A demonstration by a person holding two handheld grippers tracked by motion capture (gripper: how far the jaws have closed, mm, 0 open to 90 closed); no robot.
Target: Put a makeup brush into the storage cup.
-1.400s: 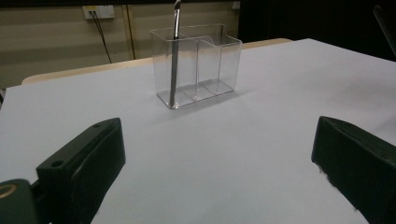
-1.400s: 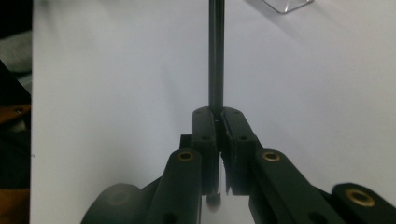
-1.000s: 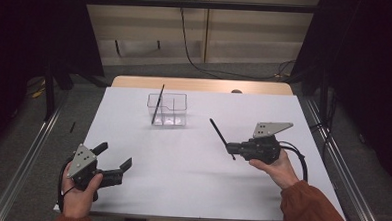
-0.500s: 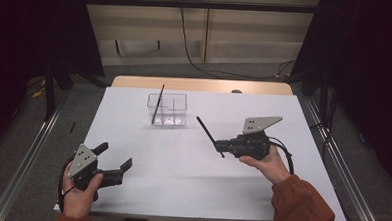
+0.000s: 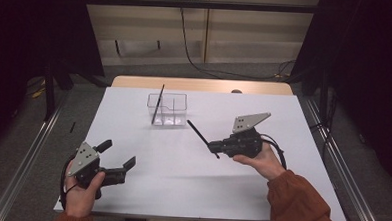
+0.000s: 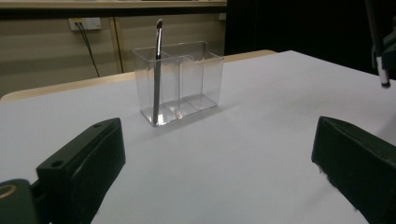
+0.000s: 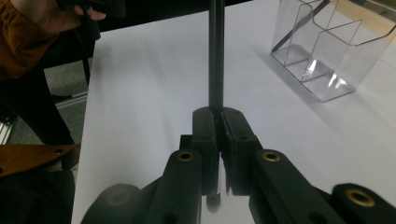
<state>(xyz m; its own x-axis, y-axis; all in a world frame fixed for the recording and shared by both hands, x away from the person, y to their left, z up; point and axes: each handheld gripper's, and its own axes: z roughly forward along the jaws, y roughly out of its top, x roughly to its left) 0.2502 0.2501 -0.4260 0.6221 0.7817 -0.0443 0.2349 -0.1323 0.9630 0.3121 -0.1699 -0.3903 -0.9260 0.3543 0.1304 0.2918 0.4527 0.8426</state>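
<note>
High view: the right gripper clamps a black brush, its long axis slanting up-left toward the clear organizer, which holds 1 brush. Left gripper view: jaws spread, idle. Right gripper view: jaws closed on the black brush, organizer ahead-right.

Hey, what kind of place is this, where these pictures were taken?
Probably a lab or data-recording workspace, not a home. A plain white table stands between metal rails, with a wall outlet and cable behind, and a person works hand-held grippers around a clear organizer.
</note>
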